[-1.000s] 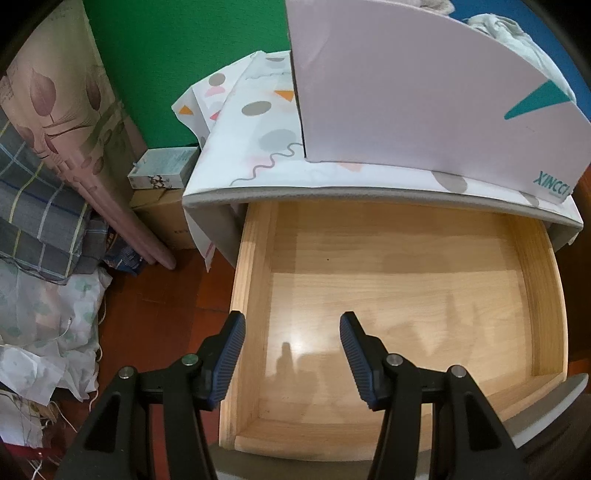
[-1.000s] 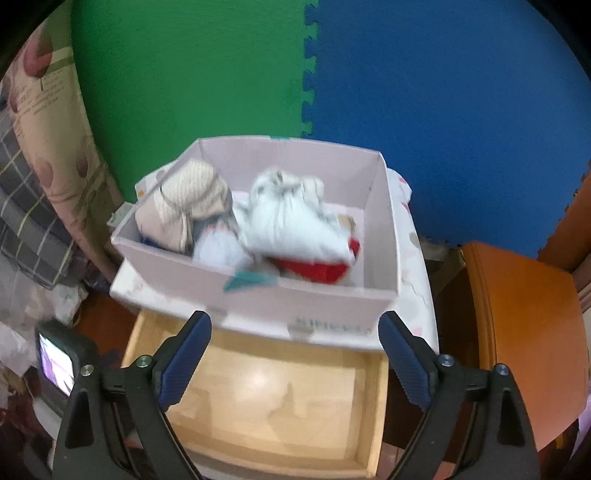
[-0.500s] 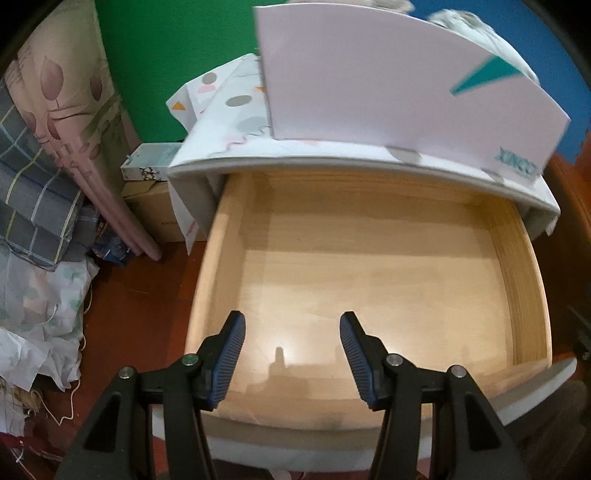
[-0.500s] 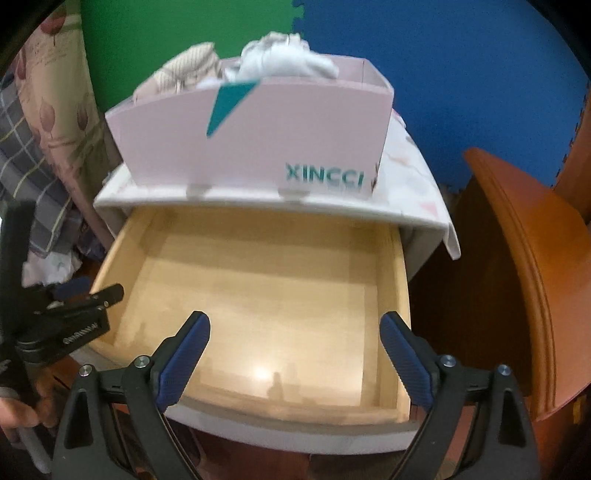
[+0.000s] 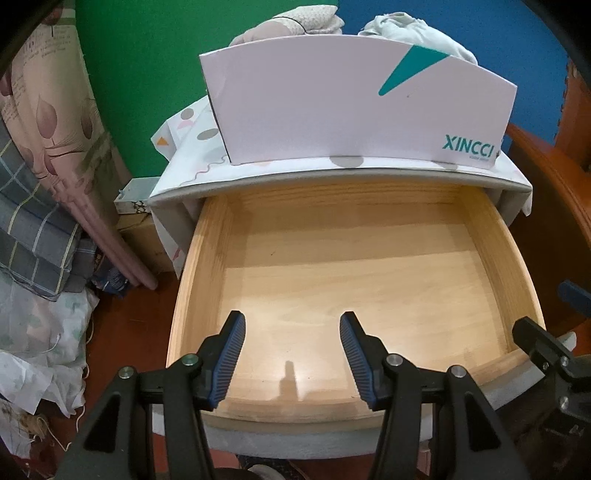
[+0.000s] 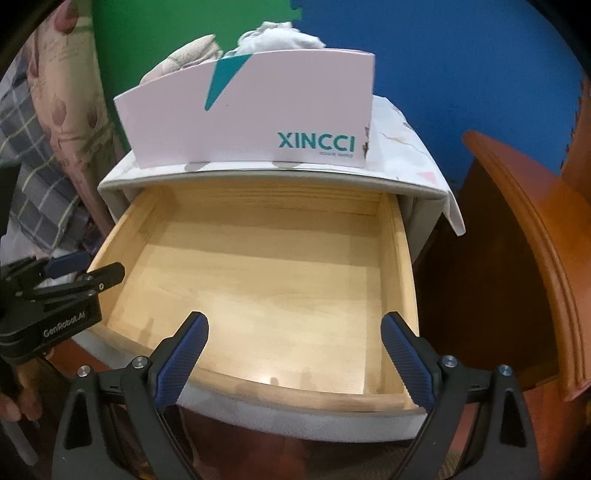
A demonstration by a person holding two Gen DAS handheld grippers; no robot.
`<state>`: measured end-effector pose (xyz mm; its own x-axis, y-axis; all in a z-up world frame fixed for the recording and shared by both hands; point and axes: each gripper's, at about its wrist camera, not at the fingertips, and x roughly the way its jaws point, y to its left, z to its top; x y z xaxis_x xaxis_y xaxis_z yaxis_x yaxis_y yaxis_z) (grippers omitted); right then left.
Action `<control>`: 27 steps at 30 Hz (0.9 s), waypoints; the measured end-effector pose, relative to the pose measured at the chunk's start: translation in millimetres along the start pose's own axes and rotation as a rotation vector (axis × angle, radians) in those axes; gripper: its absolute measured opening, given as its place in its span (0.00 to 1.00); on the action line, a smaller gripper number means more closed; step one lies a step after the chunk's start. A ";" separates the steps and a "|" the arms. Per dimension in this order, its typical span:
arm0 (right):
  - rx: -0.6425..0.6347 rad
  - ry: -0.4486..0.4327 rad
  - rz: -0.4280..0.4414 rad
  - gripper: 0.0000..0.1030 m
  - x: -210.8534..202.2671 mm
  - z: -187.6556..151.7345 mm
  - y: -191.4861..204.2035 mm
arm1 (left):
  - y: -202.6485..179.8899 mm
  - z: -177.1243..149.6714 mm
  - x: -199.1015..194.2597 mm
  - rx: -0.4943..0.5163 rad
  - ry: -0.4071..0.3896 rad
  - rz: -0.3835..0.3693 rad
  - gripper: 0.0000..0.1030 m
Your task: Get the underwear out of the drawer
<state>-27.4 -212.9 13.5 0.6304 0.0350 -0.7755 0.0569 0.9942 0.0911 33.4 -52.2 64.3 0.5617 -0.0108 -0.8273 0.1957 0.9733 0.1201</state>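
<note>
The wooden drawer point(image 5: 199, 280) point(image 6: 400, 266) stands pulled out and I see nothing lying in it. On the cabinet top above it stands a white XINCCI box point(image 5: 354, 114) point(image 6: 251, 118) with bundled underwear point(image 5: 410, 29) point(image 6: 273, 37) showing over its rim. My left gripper point(image 5: 291, 332) is open and empty above the drawer's front. My right gripper point(image 6: 293, 332) is open wide and empty over the front edge. The left gripper also shows at the left of the right wrist view point(image 6: 79, 267).
A patterned cloth point(image 5: 192, 147) covers the cabinet top. Folded bedding and fabric point(image 5: 40, 206) pile up at the left. A small box point(image 5: 135, 195) sits beside the cabinet. An orange wooden piece of furniture point(image 6: 524, 240) stands close on the right. Green and blue foam mats back the scene.
Both grippers have pulled back and lowered from the box to the drawer's front. The right view dropped from looking into the box to looking into the drawer. Both stay open.
</note>
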 end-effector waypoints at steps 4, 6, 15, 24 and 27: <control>0.018 0.017 0.005 0.90 5.6 -0.4 -3.2 | 0.2 0.1 1.8 0.003 0.005 0.005 0.53; 0.006 0.024 -0.006 0.90 7.3 -1.6 -1.2 | 1.3 -0.1 2.0 -0.006 0.009 -0.008 0.53; -0.031 0.030 -0.028 0.90 10.2 -4.8 5.8 | 2.5 -0.2 1.9 -0.008 0.010 -0.008 0.53; -0.048 0.020 -0.031 0.90 10.4 -6.4 10.0 | 4.0 -0.7 1.7 -0.010 0.012 -0.010 0.53; -0.044 0.008 -0.031 0.90 9.7 -6.5 10.2 | 2.2 -0.8 3.1 -0.004 0.013 -0.012 0.53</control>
<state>-25.7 -201.8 2.9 0.6230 0.0047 -0.7822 0.0424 0.9983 0.0397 35.0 -49.9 61.5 0.5485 -0.0198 -0.8359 0.1990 0.9741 0.1075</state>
